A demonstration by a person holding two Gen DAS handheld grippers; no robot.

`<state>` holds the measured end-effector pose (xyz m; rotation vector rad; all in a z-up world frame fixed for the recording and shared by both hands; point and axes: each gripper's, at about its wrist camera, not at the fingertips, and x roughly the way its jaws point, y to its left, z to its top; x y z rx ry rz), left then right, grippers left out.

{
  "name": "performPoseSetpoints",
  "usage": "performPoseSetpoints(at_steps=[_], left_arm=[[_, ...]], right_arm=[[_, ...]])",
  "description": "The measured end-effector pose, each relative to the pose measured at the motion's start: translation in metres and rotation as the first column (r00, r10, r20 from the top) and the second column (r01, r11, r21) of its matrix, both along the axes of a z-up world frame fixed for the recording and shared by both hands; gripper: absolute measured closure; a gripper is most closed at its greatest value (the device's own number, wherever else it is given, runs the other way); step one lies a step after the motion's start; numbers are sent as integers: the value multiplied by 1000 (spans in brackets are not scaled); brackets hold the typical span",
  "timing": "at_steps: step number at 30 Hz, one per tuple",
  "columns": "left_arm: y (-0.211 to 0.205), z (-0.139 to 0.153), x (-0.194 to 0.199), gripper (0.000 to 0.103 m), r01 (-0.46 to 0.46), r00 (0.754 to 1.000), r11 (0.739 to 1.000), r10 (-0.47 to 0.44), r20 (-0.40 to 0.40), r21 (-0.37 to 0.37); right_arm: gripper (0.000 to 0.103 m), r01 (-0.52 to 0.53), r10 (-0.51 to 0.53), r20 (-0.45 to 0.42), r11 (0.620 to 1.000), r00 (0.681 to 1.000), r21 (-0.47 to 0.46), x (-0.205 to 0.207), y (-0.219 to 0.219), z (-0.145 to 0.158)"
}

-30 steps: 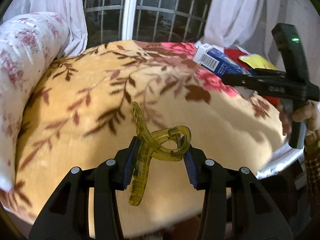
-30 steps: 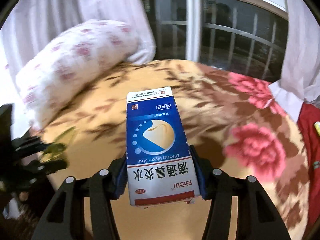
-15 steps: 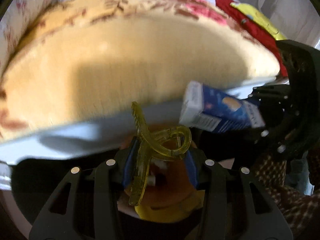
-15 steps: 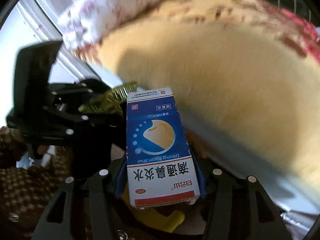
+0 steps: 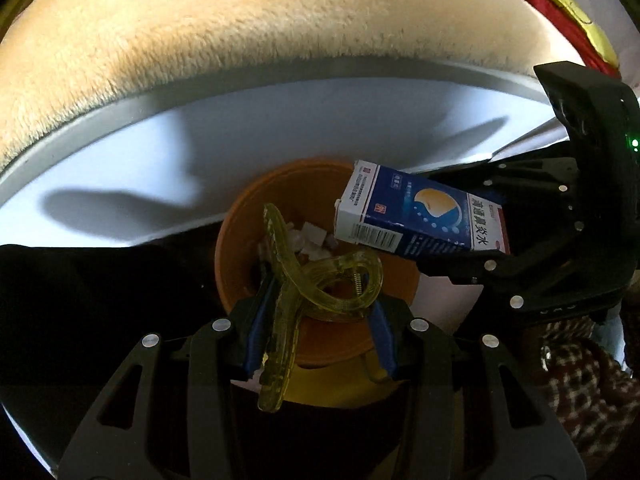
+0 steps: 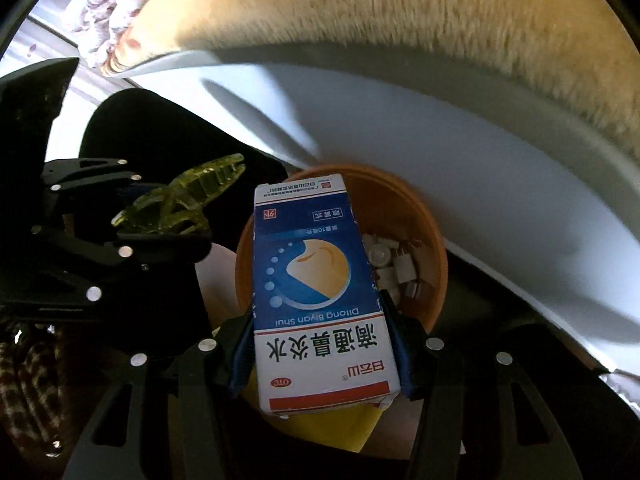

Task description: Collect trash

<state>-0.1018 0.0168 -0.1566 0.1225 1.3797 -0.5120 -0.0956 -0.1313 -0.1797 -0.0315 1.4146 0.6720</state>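
The left gripper [image 5: 316, 320] pinches a yellow hair claw [image 5: 304, 280] and the right gripper [image 6: 320, 344] clamps a blue medicine box [image 6: 320, 292], both over the orange bin [image 5: 240, 240], whose white scraps [image 6: 396, 264] show plainly only from the right wrist.

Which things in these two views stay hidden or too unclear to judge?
- Orange bin: the bottom is hidden in both views by the hair claw and medicine box.
- Small white pieces inside the bin: too small to identify.
- Yellow item, right wrist view: covered by the box.
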Motion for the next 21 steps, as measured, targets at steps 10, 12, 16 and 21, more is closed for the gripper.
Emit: performPoseSetpoints(at_steps=[10,12,16,21], left_arm=[[0,-7,1,43,6,998,999,-3,-65,45],[4,-8,0,40,-2,998,999,4,-59,48],[10,-3,-1,39,-16,999,999,17,-39,43],[9,20,1,39,-37,998,999,37,46,18]], right_arm=[[30,4,-5,-38,999,999,-47,6,7,-15],[29,14,-15,-41,999,999,-40,7,5,-15],[28,24,-24,-16,999,1000,-27,10,3,-5],[28,19,-13,150,999,989,-41,2,-11,36]])
